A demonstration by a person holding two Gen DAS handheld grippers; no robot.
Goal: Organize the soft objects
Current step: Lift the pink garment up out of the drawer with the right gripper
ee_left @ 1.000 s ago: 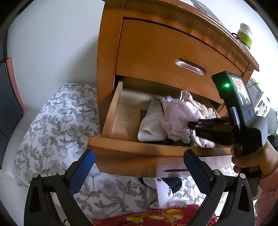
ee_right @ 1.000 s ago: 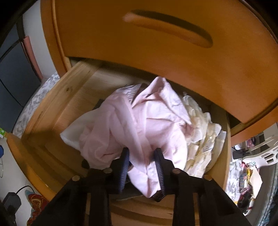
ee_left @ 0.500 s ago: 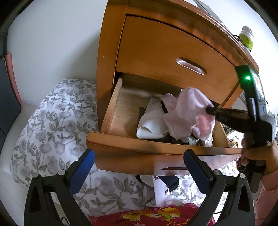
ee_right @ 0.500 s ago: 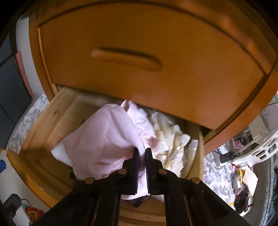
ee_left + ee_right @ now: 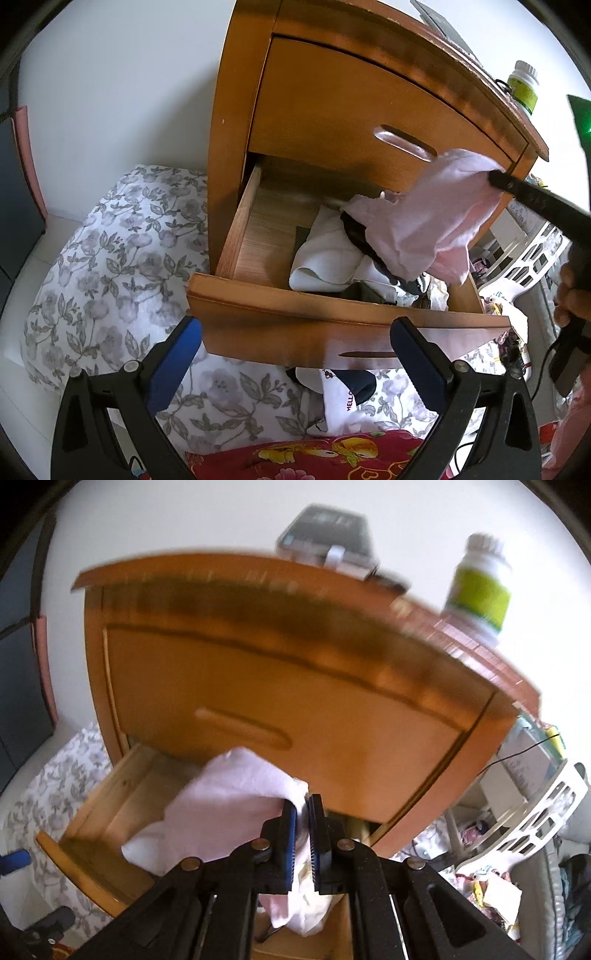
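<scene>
Pink garment pinched in my right jaws, above the open drawer

My right gripper (image 5: 302, 805) has its jaws clamped together on a fold of the pale pink cotton garment (image 5: 432, 221), which hangs from them over the pulled-out lower wooden drawer (image 5: 332, 314) of the orange-brown bedside cabinet (image 5: 332, 110). Beneath the jaws, a white folded cloth (image 5: 325, 258) lies in the drawer. My left gripper (image 5: 295, 365) holds its blue-padded jaws wide apart with nothing between them, just before the drawer front, over the grey floral bedding (image 5: 110, 258).
</scene>
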